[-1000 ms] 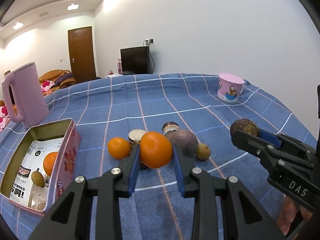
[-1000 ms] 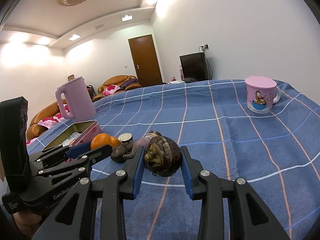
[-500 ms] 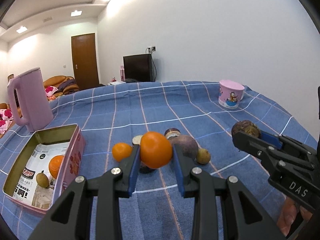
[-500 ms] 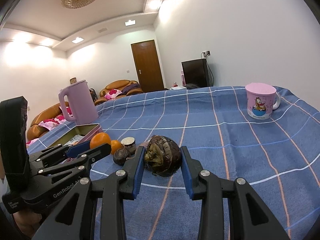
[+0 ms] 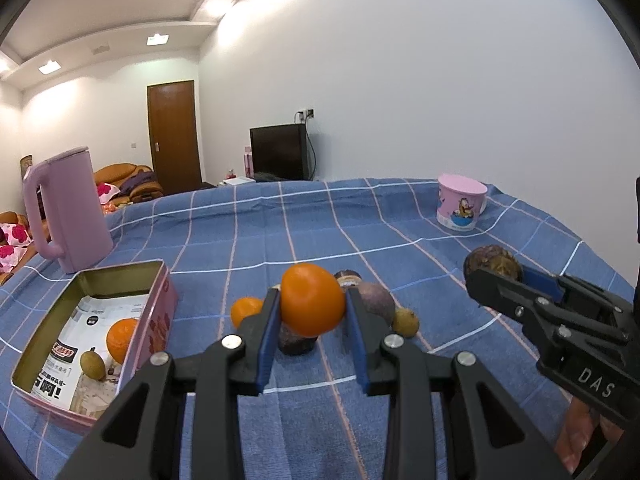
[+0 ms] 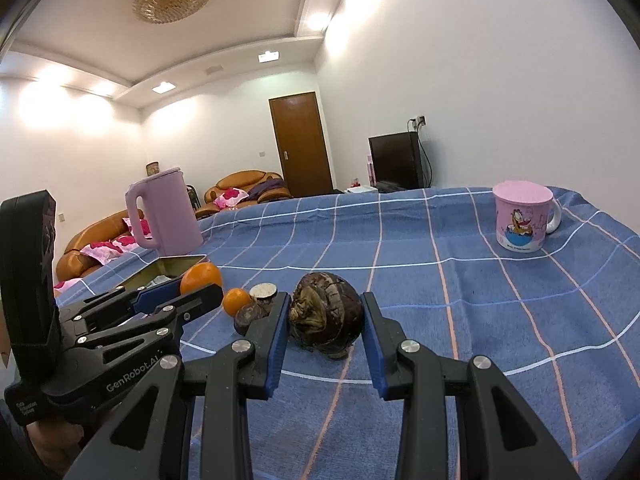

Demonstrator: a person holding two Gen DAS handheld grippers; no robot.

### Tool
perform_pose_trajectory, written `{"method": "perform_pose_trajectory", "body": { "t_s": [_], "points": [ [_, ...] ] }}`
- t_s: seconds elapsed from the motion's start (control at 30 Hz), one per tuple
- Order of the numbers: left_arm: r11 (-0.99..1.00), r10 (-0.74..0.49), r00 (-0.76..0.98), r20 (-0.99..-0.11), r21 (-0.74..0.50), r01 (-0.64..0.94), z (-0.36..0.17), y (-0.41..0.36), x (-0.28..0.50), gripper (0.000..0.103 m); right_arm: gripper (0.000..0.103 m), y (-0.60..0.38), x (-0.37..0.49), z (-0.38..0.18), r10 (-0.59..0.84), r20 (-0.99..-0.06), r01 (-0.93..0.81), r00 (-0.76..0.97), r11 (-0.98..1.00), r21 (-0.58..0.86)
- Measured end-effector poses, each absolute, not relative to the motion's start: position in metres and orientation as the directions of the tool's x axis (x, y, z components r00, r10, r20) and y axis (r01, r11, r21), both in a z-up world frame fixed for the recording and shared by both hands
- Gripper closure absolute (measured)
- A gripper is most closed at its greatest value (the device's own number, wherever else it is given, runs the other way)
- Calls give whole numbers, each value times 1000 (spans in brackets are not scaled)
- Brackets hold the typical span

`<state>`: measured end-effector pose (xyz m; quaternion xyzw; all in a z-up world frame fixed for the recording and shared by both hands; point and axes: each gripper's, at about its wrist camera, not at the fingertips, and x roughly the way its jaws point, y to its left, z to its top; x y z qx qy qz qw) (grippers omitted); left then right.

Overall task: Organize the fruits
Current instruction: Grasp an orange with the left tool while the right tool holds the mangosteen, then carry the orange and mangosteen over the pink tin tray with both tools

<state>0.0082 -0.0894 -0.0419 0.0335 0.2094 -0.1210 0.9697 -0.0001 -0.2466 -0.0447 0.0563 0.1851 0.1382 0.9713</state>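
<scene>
On the surface [image 5: 400, 220] a tin [image 5: 152, 312] lies at the near left, with an orange [image 5: 122, 339] and a small fruit [image 5: 93, 365] in it; behind the tin stands a jug [image 5: 68, 208]; a cluster of fruits [image 5: 376, 308] lies near the middle, right of the tin; a mug [image 5: 460, 208] stands at the far right, well apart from the cluster.

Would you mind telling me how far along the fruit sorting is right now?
Done: the tin already holds an orange and a small green fruit. In hand: the left gripper is shut on a large orange, and the right gripper is shut on a dark fruit. Left: a small orange, several dark fruits and a yellowish fruit on the cloth.
</scene>
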Motion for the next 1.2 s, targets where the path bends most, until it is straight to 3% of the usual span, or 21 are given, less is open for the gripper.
{"method": "perform_pose_trajectory", "body": {
  "t_s": [0.63,1.2],
  "points": [
    [977,-191,911,-366,18,212,-33,-75,3,70,67,-244,-9,-39,268,-302,-237,915,962,137],
    [997,-78,919,-388,-9,81,-27,-14,15,70,66,-184,20,-21,391,-334,-371,858,920,127]
  ]
}}
